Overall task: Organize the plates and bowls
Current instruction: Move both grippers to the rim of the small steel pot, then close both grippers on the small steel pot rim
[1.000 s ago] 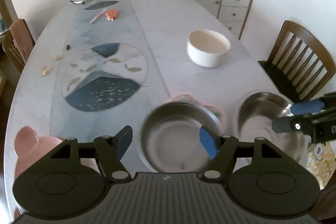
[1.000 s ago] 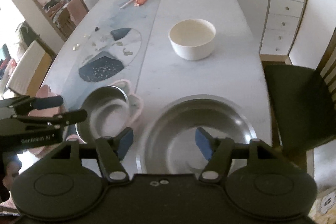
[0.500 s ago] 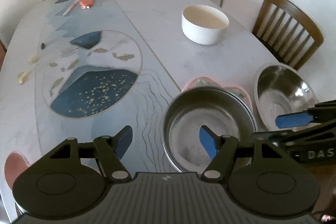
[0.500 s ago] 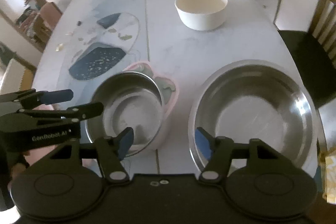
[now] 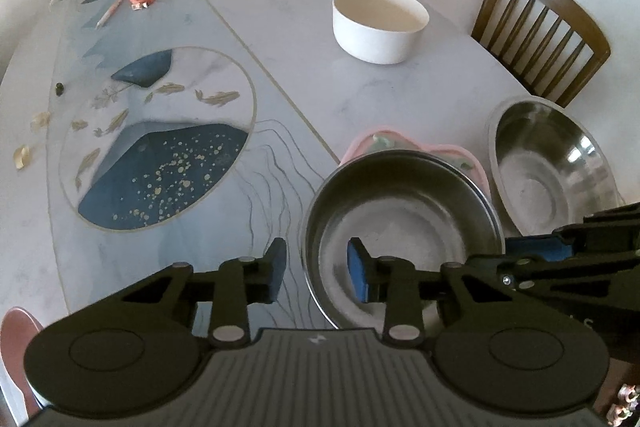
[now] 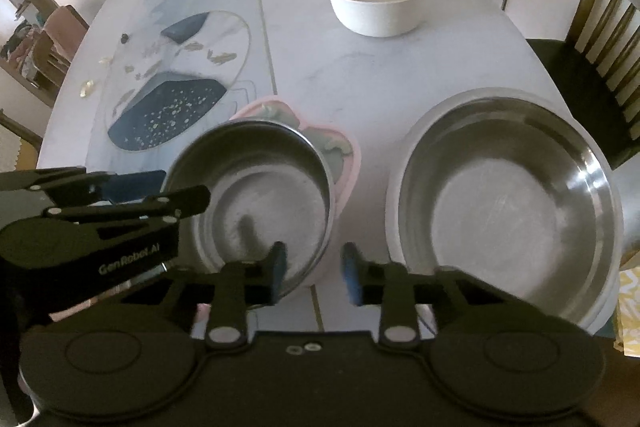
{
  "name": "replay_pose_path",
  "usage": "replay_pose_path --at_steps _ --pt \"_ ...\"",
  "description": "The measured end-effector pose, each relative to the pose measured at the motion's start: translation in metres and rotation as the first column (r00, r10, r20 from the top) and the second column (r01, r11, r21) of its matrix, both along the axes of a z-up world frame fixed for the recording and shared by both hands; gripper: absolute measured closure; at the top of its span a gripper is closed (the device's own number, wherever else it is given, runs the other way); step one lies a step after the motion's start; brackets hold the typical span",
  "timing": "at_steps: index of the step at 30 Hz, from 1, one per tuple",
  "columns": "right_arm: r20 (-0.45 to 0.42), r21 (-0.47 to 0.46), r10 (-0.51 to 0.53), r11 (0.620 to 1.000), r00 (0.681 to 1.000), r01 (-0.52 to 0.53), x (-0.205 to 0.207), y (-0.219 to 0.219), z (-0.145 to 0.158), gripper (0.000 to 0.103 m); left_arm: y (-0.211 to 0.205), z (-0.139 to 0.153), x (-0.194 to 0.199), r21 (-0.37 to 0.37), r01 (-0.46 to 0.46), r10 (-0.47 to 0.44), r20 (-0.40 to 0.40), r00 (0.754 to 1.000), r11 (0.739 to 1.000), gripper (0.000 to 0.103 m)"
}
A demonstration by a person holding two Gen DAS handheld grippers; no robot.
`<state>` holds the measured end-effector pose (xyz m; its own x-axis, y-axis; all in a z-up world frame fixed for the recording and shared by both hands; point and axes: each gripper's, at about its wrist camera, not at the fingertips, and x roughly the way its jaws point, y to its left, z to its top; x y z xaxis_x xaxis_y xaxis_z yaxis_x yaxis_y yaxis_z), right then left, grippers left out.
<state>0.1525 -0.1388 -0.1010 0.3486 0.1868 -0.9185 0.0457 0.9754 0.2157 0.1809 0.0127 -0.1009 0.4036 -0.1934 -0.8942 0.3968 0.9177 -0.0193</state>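
Marble dining table (image 5: pixel 304 39). Left gripper (image 5: pixel 317 270) jaws, just closing, straddle smaller steel bowl (image 5: pixel 400 227) near rim; right gripper (image 6: pixel 313 271) likewise, opposite rim. Neither visibly clamped. Step: two-handed grasp. Next: finish pinch, lift toward larger steel bowl (image 6: pixel 504 203).

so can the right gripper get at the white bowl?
Likely yes: bare table lies between right gripper and white bowl. But its jaws have just been closing astride the rim of the small steel bowl, so it must back off first.
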Motion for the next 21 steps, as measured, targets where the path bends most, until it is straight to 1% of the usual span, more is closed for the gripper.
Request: replay_pose_path --at_steps 1,2,3,6,8,11,16,21 --pt "-0.001 -0.002 -0.004 1.0 1.0 0.004 0.0 0.0 0.0 0.08 -0.001 0.0 0.0 0.004 0.002 -0.002 0.002 1.0 1.0 0.077" --pt "0.0 -0.005 -0.007 1.0 1.0 0.007 0.0 0.001 -0.001 0.084 -0.001 0.0 -0.001 0.008 0.004 -0.004 0.002 1.0 1.0 0.082" --pt "0.0 -0.008 -0.007 1.0 1.0 0.007 0.0 0.002 -0.001 0.085 -0.001 0.0 -0.001 0.009 0.005 -0.005 -0.001 1.0 1.0 0.086" --pt "-0.001 -0.019 -0.015 1.0 1.0 0.015 0.002 0.004 -0.002 0.087 -0.001 -0.001 -0.001 0.016 0.007 -0.007 0.0 1.0 1.0 0.091" --pt "-0.002 -0.022 -0.019 1.0 1.0 0.019 0.002 0.004 -0.002 0.088 0.0 -0.001 -0.002 0.024 0.003 -0.003 0.006 1.0 1.0 0.093" --pt "0.002 -0.028 -0.026 0.999 1.0 0.026 0.001 0.005 -0.002 0.089 0.001 -0.001 -0.002 0.027 -0.02 0.02 0.002 1.0 0.999 0.098" --pt "0.015 -0.026 -0.026 0.999 1.0 0.026 0.0 0.005 0.002 0.09 0.006 0.002 -0.004 0.027 -0.051 0.052 -0.022 0.998 0.998 0.098" --pt "0.033 -0.025 -0.014 1.0 0.999 0.015 -0.004 0.006 0.015 0.09 0.007 0.014 -0.007 0.026 -0.064 0.064 -0.016 0.998 0.998 0.098"
